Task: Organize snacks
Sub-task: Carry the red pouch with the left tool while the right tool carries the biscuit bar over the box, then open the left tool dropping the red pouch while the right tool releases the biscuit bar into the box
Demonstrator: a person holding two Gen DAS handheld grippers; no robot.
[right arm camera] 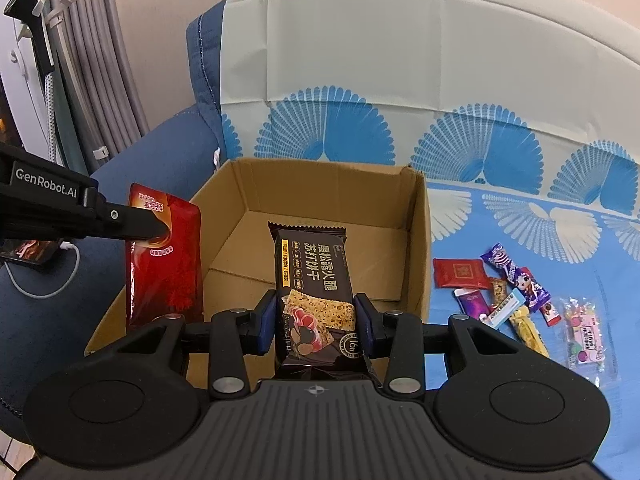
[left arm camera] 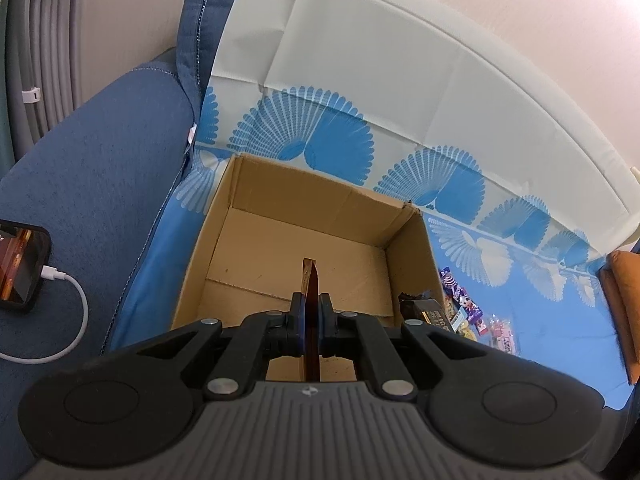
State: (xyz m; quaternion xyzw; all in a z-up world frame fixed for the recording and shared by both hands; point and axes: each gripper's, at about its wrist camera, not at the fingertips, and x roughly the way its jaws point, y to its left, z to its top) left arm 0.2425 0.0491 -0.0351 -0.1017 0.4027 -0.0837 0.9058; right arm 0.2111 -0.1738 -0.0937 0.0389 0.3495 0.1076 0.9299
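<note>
Open cardboard box [right arm camera: 416, 240]; red snack packet [right arm camera: 168, 272] and dark cracker packet [right arm camera: 312, 280] held over it; small sweets [right arm camera: 516, 300] lie beside it.

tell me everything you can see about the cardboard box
The cardboard box is plain brown corrugated card, open at the top with its flaps folded down inside. Its floor looks bare, with a few small specks. It sits upright on the blue fan-print cloth, beside the blue cushion. Loose snacks lie on the cloth to its right. Nothing visibly touches it besides the cloth.
</note>
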